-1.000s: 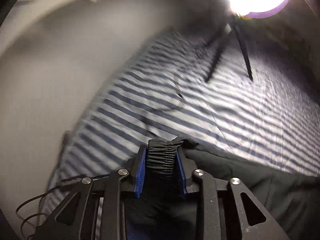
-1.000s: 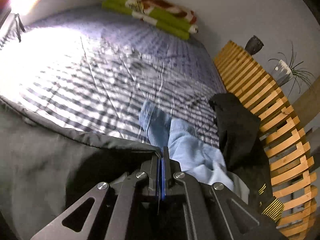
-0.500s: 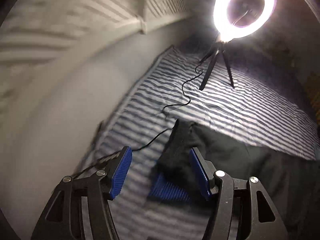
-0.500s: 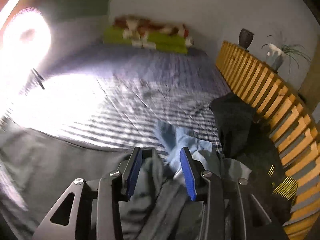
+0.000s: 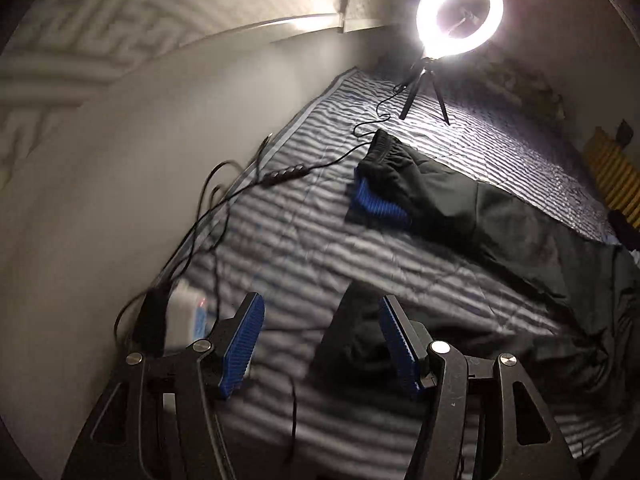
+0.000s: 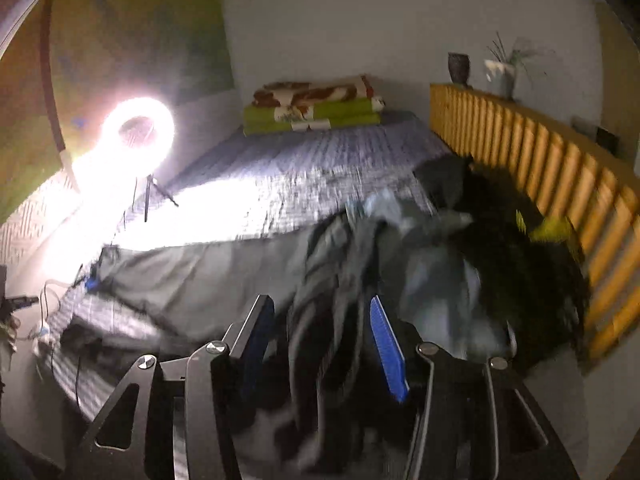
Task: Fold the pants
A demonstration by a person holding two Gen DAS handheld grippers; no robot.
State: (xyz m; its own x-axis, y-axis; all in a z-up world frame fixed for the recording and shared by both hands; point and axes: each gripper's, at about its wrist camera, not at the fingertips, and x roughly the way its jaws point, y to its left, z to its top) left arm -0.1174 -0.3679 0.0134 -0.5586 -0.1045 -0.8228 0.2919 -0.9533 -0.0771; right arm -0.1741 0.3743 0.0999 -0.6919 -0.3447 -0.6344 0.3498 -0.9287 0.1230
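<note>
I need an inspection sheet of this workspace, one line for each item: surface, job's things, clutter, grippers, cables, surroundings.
Surface: striped bed cover, wrinkled.
Job's things: black pants spread flat across the bed, elastic waistband toward the ring light.
Clutter: heap of clothes beside the wooden slat rail; folded blankets at the far end.
Grippers: left gripper open, holding nothing; right gripper open above the dark cloth.
Cables: black cable from the light across the cover.
Surroundings: two pots on the rail; white wall.
</note>
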